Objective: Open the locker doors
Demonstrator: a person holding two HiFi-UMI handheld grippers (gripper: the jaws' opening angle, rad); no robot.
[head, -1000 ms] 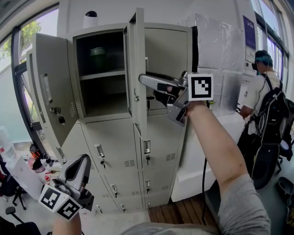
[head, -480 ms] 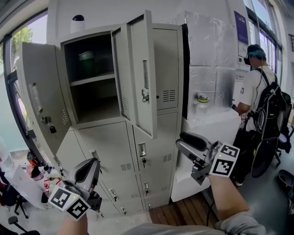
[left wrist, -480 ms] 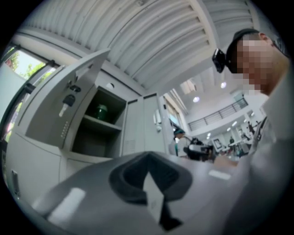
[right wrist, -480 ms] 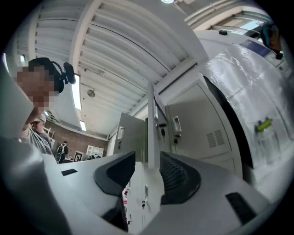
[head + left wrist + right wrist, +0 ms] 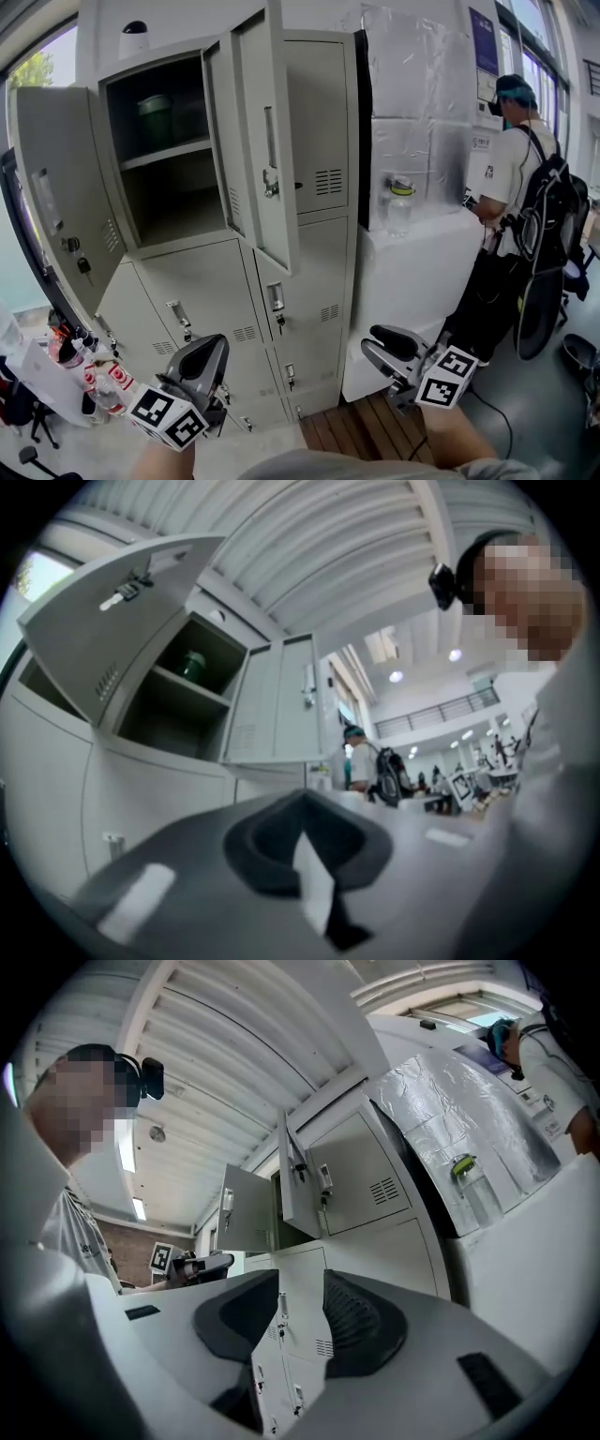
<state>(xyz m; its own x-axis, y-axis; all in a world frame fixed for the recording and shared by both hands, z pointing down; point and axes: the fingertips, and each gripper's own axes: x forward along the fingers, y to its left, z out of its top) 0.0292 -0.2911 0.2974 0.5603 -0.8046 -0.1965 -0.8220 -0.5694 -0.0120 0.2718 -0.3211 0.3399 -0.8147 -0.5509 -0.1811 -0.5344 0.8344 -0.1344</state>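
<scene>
Bright daylight, locker [image 5: 178, 202] interior shadowed, fisheye-bent edges, foreground blurred

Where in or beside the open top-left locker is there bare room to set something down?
The lower shelf looks bare; the upper shelf holds a green container. The white counter right of the lockers is free right of the bottle. Small bottles crowd the lower-left corner.

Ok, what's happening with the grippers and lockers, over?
Left gripper shut, empty; right gripper open, just narrowing, empty. Two top doors open: far-left door, middle door. Lower doors shut. Nothing blocking.
</scene>
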